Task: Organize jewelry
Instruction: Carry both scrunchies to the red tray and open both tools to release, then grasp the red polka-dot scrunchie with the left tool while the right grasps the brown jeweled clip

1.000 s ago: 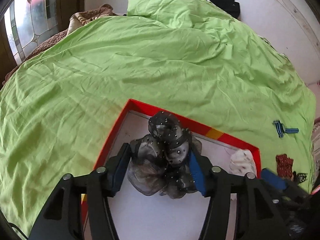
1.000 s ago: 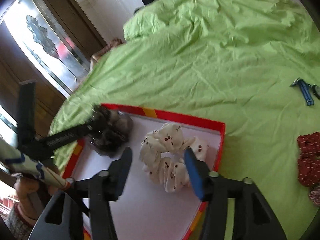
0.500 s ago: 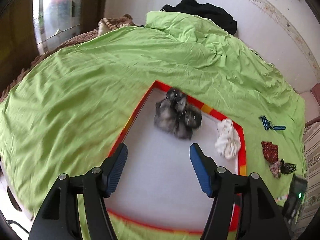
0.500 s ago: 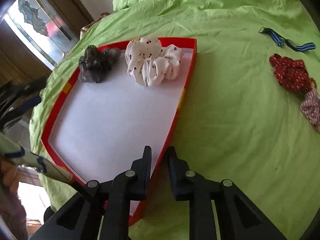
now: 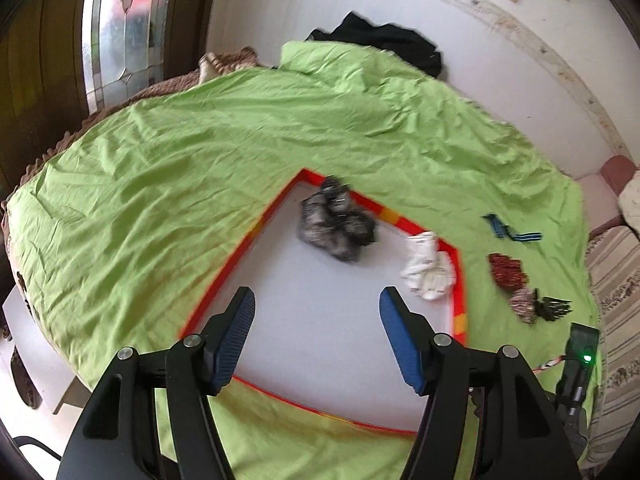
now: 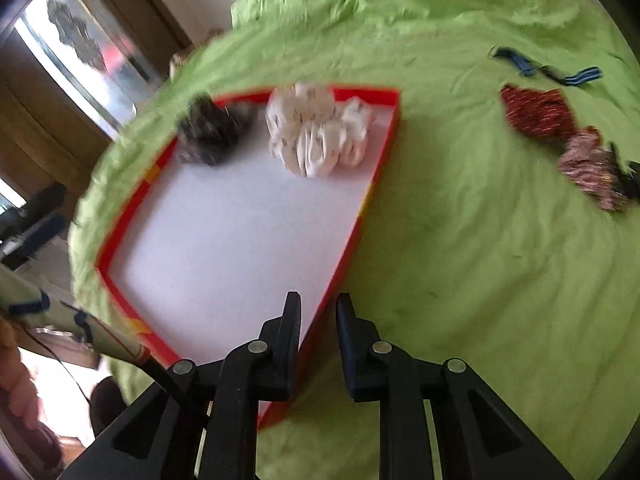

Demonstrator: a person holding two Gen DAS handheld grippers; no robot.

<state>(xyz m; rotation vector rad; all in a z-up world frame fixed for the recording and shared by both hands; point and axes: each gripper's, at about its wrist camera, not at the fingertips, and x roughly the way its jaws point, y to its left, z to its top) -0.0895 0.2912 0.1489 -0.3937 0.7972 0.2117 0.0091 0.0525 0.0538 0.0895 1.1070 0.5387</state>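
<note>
Left claw (image 5: 316, 306) gapes wide, empty; right claw (image 6: 318, 308) nearly closed, empty.

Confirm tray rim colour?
Red with yellow-orange patches; the tray rim shows best in the right wrist view.

Both wrist views overlook tray (image 5: 224, 276)

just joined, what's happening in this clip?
A person with two handheld grippers is sorting hair accessories into a red-rimmed tray on a green sheet. A black scrunchie and a white scrunchie lie at the tray's far end. Both grippers are empty: the left gripper is wide open above the tray, the right gripper has only a narrow gap. A red scrunchie, a pinkish one and a blue striped band lie outside on the sheet.
</note>
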